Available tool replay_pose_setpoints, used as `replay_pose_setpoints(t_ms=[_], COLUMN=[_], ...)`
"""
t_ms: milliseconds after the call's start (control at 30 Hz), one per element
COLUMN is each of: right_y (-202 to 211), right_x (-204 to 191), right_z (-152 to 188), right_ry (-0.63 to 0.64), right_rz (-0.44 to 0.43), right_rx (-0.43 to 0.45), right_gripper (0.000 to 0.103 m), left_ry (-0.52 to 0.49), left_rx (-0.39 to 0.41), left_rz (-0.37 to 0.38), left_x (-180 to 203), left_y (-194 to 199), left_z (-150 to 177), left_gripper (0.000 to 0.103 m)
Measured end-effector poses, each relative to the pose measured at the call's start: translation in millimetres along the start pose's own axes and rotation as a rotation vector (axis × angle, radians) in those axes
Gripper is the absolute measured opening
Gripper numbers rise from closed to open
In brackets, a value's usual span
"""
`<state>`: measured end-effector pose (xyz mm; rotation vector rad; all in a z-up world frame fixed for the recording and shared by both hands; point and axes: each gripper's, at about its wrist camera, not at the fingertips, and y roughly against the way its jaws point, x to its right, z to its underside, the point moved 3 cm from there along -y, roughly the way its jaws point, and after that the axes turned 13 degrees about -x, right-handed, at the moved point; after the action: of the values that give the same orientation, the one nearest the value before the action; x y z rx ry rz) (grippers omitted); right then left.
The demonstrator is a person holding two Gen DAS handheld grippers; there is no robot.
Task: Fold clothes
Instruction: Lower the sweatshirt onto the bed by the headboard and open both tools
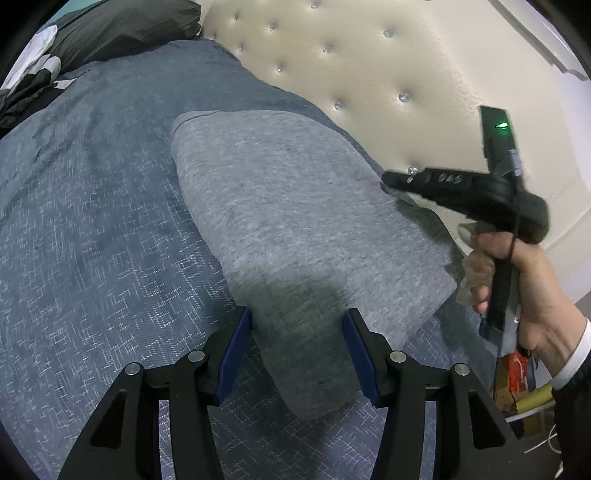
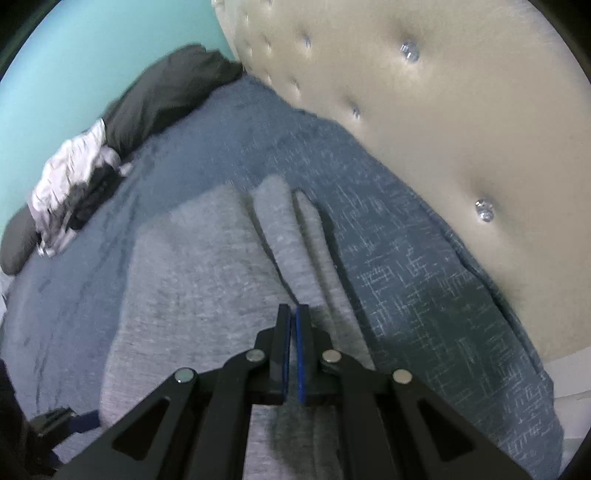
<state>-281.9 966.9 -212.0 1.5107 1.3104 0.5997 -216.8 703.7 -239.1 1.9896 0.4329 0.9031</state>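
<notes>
My left gripper (image 1: 297, 321) stands about half open, its blue pads straddling the near end of the folded grey garment (image 1: 291, 221) without pressing it. My right gripper (image 2: 294, 317) is closed with nothing between its pads, hovering over the garment's long folded edge. The garment lies on the blue woven bedspread (image 1: 92, 221), running toward twelve o'clock. At two o'clock rises the cream tufted headboard (image 1: 369, 74); at ten o'clock sit a dark pillow (image 1: 122, 29) and crumpled clothes (image 2: 70, 184).
</notes>
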Motion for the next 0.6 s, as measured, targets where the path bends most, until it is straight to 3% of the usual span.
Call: replay_pose_setpoints(t_ms=[133,367,600], right_y=[8,0,21], right_x=[-12,0,16], right_z=[1,30,45], right_ry=[0.033,0.014,-0.03], right_rz=[-0.056,-0.008,-0.042], right_rx=[0.002,-0.064,0.009], right_gripper=[0.002,0.002,0.001], left_ry=[0.007,0.007,0.008], left_rx=[0.001,-0.002,-0.004], left_rz=[0.002,0.006,0.01], left_x=[0,0,0], left_y=[1,2,1], left_z=[2,5,6], left_gripper=[0.056,0.056,0.056])
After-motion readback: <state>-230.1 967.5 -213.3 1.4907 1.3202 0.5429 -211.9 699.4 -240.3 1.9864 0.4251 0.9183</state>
